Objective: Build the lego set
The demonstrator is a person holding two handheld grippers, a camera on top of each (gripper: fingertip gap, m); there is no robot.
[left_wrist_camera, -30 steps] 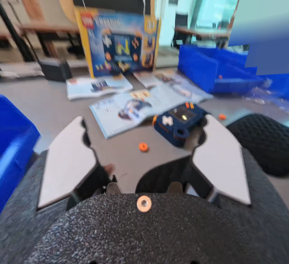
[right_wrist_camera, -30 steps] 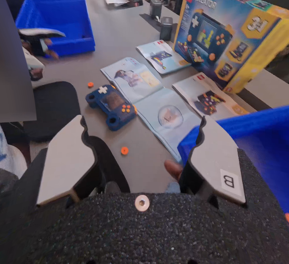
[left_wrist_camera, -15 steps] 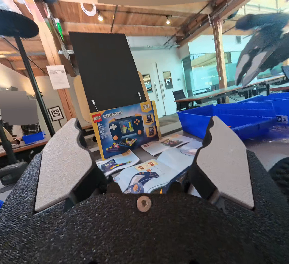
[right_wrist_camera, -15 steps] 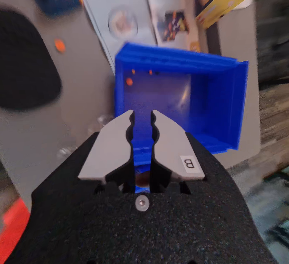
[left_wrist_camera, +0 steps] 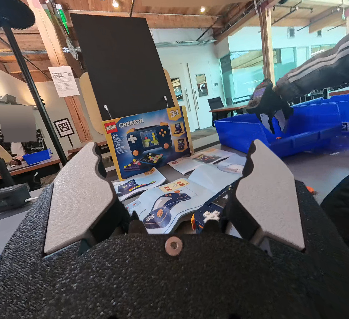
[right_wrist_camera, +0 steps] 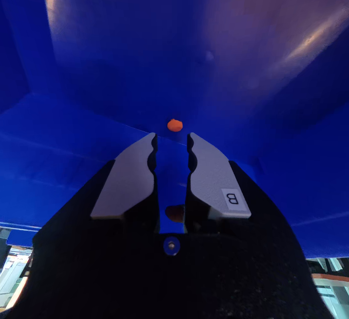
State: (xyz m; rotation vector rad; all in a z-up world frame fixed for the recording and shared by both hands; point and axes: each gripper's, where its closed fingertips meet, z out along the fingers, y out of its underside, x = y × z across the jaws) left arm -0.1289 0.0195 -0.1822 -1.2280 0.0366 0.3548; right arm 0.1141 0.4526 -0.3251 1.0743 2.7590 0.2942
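Note:
My left gripper [left_wrist_camera: 173,145] is open wide and empty, low over the table. The dark blue lego console model [left_wrist_camera: 211,213] lies just ahead, partly hidden behind my right finger [left_wrist_camera: 264,187], next to the open instruction booklet [left_wrist_camera: 170,202]. My right gripper [right_wrist_camera: 171,134] is inside a blue bin [right_wrist_camera: 94,45], jaws a narrow gap apart and empty. A small round orange piece [right_wrist_camera: 174,125] lies on the bin floor just beyond its fingertips. The left wrist view shows the right gripper [left_wrist_camera: 272,119] dipping into that bin [left_wrist_camera: 245,132].
The lego box [left_wrist_camera: 147,139] stands upright behind the booklets, with a black board behind it. Another booklet [left_wrist_camera: 204,158] lies to the right. A small orange piece [left_wrist_camera: 309,189] sits on the table at right. A person's striped sleeve [left_wrist_camera: 317,68] reaches over the bin. My right fingertips sit around 55 cm from my left ones.
My right gripper has dropped from above the blue bin to down inside it, close to the orange piece, and its jaws have parted a little. My left gripper has barely moved.

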